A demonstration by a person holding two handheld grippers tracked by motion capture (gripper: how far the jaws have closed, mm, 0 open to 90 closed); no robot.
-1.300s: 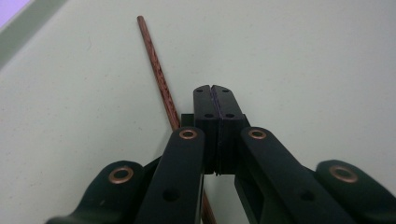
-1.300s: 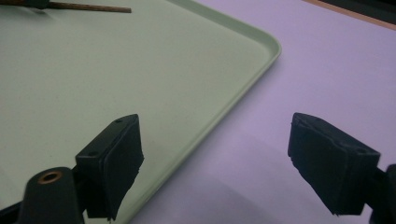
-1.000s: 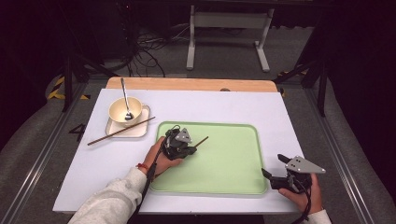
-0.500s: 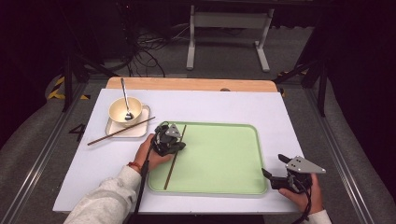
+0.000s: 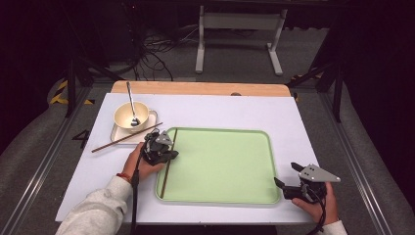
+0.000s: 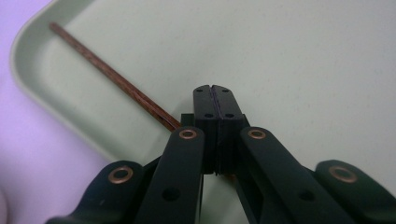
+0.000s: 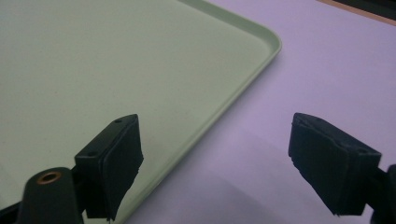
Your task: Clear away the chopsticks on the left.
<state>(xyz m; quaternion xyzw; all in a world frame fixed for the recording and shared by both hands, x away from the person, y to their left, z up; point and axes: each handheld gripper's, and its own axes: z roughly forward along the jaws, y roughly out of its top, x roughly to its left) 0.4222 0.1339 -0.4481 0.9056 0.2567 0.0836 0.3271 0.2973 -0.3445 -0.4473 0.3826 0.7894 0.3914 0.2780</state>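
A dark brown chopstick (image 5: 164,181) (image 6: 112,77) lies inside the green tray (image 5: 220,166) (image 6: 303,56) along its left rim. My left gripper (image 5: 170,154) (image 6: 214,88) is over the tray's left side with its jaws pressed together. The chopstick passes crosswise beneath them, and I cannot tell whether they touch it. A second chopstick (image 5: 122,139) rests slanted across the square plate (image 5: 117,133) and the table. My right gripper (image 5: 286,175) (image 7: 215,121) stands open at the tray's near right corner (image 7: 93,56), with nothing between its pads.
A cream bowl (image 5: 128,117) with a metal spoon (image 5: 130,98) in it sits on the square plate at the back left. The white table top (image 5: 235,112) ends in a wooden strip (image 5: 195,88) at the far edge. Metal rails run along both sides.
My left gripper has moved left across the tray. The chopstick has swung from a slant to nearly straight along the tray's left rim. The right gripper has stayed put.
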